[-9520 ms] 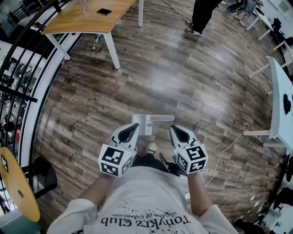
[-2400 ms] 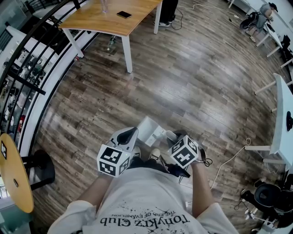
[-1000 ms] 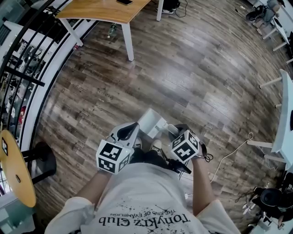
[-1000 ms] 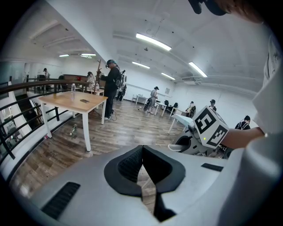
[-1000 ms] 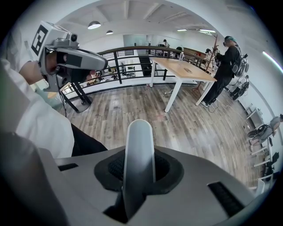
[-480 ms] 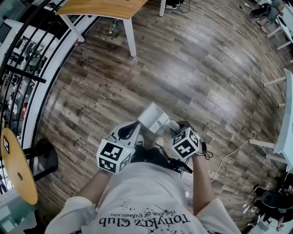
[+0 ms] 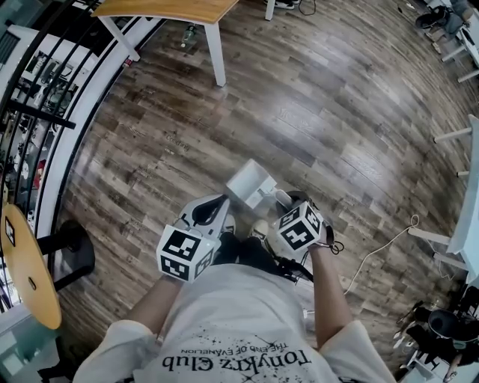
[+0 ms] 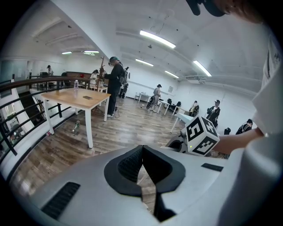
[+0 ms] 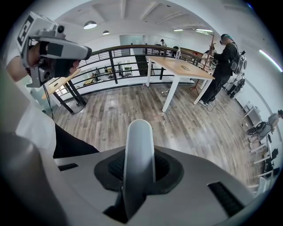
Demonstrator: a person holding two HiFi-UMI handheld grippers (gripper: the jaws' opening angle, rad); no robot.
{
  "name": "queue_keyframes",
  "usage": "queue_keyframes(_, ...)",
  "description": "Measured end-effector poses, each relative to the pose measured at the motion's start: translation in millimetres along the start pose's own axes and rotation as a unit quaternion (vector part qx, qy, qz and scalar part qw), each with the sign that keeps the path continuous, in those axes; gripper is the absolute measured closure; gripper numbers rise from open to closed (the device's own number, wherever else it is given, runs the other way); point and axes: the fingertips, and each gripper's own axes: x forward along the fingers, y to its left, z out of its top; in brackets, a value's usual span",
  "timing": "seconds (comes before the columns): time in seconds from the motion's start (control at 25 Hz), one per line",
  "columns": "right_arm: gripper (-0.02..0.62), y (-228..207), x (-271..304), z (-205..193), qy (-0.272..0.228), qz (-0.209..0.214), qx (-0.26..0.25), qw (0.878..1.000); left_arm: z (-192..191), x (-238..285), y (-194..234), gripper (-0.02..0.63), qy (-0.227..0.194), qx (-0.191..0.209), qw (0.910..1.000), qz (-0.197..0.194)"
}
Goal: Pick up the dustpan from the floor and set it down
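Observation:
The white dustpan (image 7: 250, 182) hangs above the wooden floor just in front of me, its handle (image 9: 138, 159) running back between the right jaws. My right gripper (image 7: 285, 203) is shut on that handle, which fills the middle of the right gripper view. My left gripper (image 7: 215, 209) hovers beside the pan's left edge, its dark pads (image 8: 132, 164) closed together with nothing between them. The right gripper's marker cube (image 8: 201, 134) shows in the left gripper view.
A wooden table (image 7: 171, 8) stands far ahead. A black railing (image 7: 45, 90) curves along the left, with a round yellow table (image 7: 27, 278) and a stool base (image 7: 72, 256) near it. A white table (image 7: 470, 217) and a cable (image 7: 374, 250) lie right. People (image 8: 116, 84) stand farther off.
The right gripper has sunk a little with the dustpan still in its jaws. The left gripper has stayed where it was.

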Motion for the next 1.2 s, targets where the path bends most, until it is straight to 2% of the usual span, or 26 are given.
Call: queue_keyframes(1.2, 0.515, -16, 53, -8, 0.006, -0.011, 0.024, 1.000, -9, 3, 15, 0.583, 0.014, -0.013, 0.9997, 0.014)
